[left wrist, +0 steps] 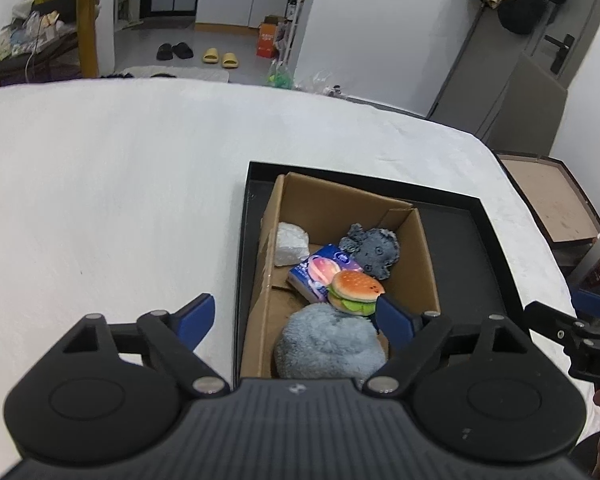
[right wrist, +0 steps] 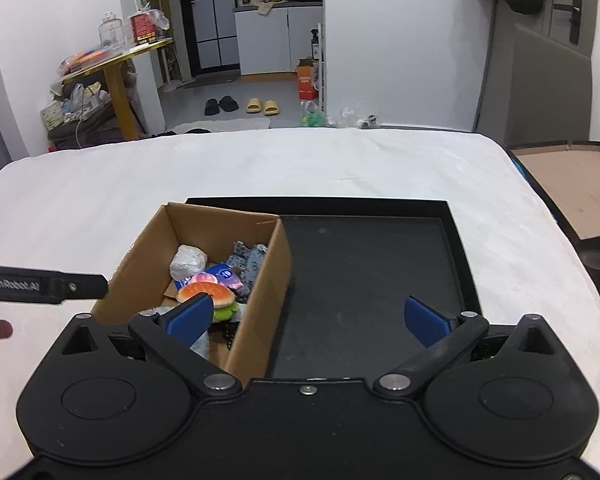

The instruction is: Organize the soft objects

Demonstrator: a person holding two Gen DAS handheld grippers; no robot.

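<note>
A cardboard box stands in the left part of a black tray on the white bed. In it lie a burger toy, a grey-blue plush, a dark grey plush, a blue tissue pack and a white wad. My left gripper is open and empty above the box's near left wall. My right gripper is open and empty above the box's right wall and the tray.
The white bed spreads around the tray. A brown board in a dark frame lies off the bed's right edge. The right gripper shows at the left wrist view's right edge.
</note>
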